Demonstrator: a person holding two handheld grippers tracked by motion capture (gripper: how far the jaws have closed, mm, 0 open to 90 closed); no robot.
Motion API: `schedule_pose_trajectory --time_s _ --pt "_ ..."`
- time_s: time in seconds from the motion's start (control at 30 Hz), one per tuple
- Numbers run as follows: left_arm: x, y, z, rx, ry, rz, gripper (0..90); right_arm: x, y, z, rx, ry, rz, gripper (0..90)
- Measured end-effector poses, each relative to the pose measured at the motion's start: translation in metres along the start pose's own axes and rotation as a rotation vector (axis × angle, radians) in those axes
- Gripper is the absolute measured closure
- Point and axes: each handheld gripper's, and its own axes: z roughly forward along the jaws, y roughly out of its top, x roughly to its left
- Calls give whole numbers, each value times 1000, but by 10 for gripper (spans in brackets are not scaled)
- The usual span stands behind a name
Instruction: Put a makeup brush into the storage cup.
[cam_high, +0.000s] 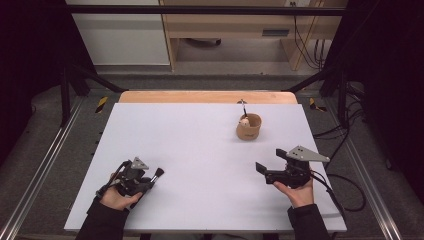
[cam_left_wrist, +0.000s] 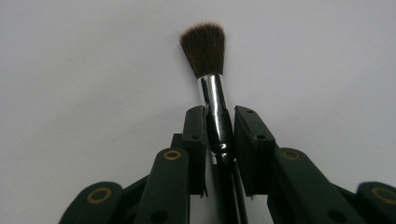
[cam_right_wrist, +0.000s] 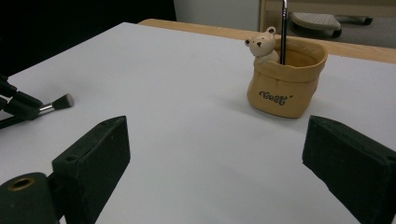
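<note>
Brush (cam_left_wrist: 212, 88) in left gripper (cam_left_wrist: 219, 126), bristles forward (handle rearward)

**Matt, Gloss and Bristle**

The brush (cam_left_wrist: 208, 70) is showing soft dark bristles and a mirror-bright metal ferrule (cam_left_wrist: 212, 91). The holder (cam_right_wrist: 286, 79) is looking like glazed tan ceramic. The table (cam_high: 200, 145) is lying smooth, matt white, wood-edged.

grey floor (cam_high: 220, 80), wooden shelving (cam_high: 225, 25) behind

one brush (cam_left_wrist: 204, 46), one holder (cam_right_wrist: 288, 79), two tools (cam_high: 142, 182)
</note>
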Motion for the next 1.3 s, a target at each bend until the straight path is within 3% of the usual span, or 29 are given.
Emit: schedule_pose_trajectory --time_s 0.4,0.8,1.07,1.3 --pt "0 0 0 2 -15 27 763 0 0 0 -1 0 0 82" --pt "4 2 -7 -30 -35 39 610 -2 2 -3 -15 4 10 82" --pt "5 7 -10 -15 -40 54 495 -1 1 -2 0 -4 -1 83" --pt "7 15 -9 12 -36 79 477 -1 1 -1 5 1 -2 84"
